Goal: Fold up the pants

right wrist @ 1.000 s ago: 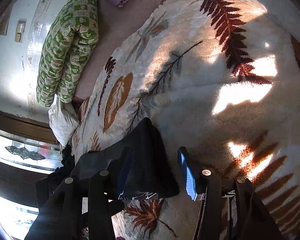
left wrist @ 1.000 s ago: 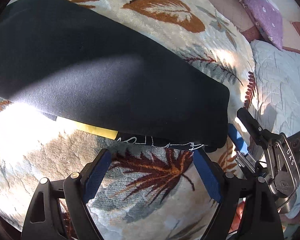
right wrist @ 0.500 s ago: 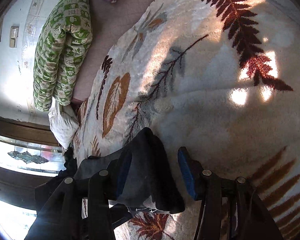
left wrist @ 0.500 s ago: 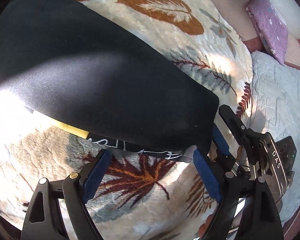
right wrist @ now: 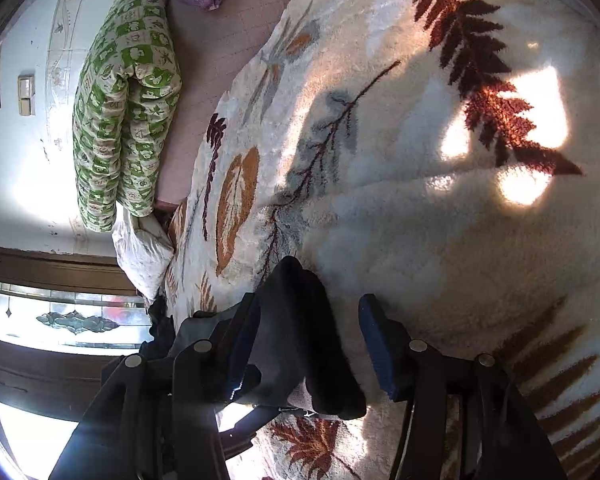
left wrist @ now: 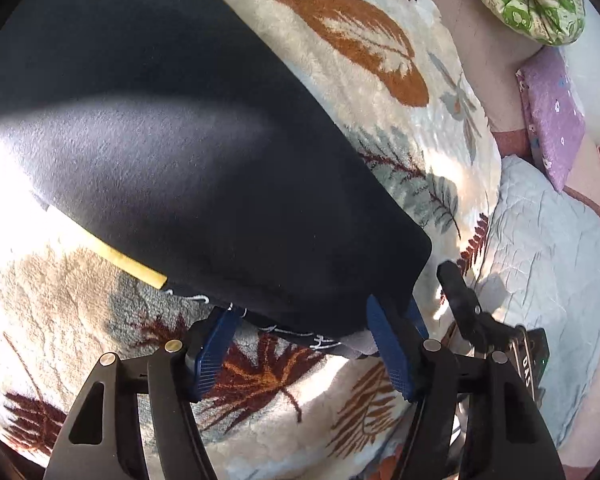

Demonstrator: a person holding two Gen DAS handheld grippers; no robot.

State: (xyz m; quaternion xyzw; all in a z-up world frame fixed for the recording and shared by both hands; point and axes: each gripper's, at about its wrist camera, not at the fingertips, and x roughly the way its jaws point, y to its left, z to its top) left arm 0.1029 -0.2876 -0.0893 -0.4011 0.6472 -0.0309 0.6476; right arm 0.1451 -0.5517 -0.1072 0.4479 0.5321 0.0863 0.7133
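My left gripper (left wrist: 304, 344) is closing, its blue pads either side of the near hem of the dark pants (left wrist: 188, 152); the edge lies between them, but I cannot see the pads pressing it yet. The pants lie spread flat on the leaf-patterned blanket (left wrist: 364, 92) over the bed. My right gripper (right wrist: 308, 344) is about half open and widening, with a bunched corner of the pants (right wrist: 300, 332) between its fingers, leaning against the left pad (right wrist: 242, 344) and clear of the right one
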